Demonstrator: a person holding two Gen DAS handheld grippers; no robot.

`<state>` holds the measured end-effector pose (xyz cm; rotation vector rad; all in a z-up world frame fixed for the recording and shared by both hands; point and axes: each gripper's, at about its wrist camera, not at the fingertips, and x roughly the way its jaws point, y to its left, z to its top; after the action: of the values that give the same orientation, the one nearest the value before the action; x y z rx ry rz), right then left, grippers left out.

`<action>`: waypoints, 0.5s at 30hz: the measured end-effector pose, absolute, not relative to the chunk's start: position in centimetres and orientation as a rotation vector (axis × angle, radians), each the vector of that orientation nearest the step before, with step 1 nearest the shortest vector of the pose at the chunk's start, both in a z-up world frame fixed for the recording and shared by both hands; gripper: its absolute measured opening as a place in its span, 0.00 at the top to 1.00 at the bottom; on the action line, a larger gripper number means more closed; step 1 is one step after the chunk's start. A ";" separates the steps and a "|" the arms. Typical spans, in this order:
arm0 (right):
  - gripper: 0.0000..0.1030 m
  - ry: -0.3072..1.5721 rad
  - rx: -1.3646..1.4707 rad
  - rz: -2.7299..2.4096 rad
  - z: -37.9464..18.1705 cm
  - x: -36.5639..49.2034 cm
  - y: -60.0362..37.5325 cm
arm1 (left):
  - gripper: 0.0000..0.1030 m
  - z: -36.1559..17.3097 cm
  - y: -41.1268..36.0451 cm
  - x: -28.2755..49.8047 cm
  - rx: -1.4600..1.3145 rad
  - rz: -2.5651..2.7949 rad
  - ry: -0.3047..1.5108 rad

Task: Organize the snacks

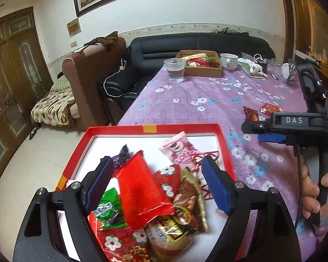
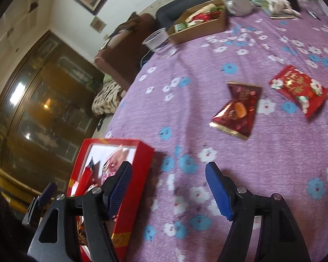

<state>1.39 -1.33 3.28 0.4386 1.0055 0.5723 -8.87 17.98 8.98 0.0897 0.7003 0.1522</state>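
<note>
Two packets, the maroon snack packet point(image 2: 237, 109) and red flowered packet point(image 2: 299, 90), still sit right of the red box point(image 2: 131, 196), so with the left gripper point(image 1: 157, 185) gaping over the box's pile and the right gripper point(image 2: 168, 190) spread wide and empty, I'd guess the maroon one's next.

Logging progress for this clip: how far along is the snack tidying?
Mostly done: the red box already holds a pile of packets. In hand: nothing; the left gripper stands open over a red packet in the box, and the right gripper is open and empty. Left: the dark red packet and bright red packet on the tablecloth.
</note>
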 end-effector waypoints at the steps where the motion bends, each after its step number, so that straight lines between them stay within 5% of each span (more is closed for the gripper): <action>1: 0.30 1.005 0.443 0.564 3.3 1.7 -1.7 | 0.20 9.1 17.7 -8.8 0.090 0.144 0.702; 15: 0.29 0.940 0.718 0.318 3.2 7.1 -17.2 | 0.20 9.7 10.5 -1.9 0.103 -0.081 0.790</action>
<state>7.10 -17.23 3.16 0.7184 0.9395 0.3185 -1.91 10.50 9.71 0.1030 0.7905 -0.0814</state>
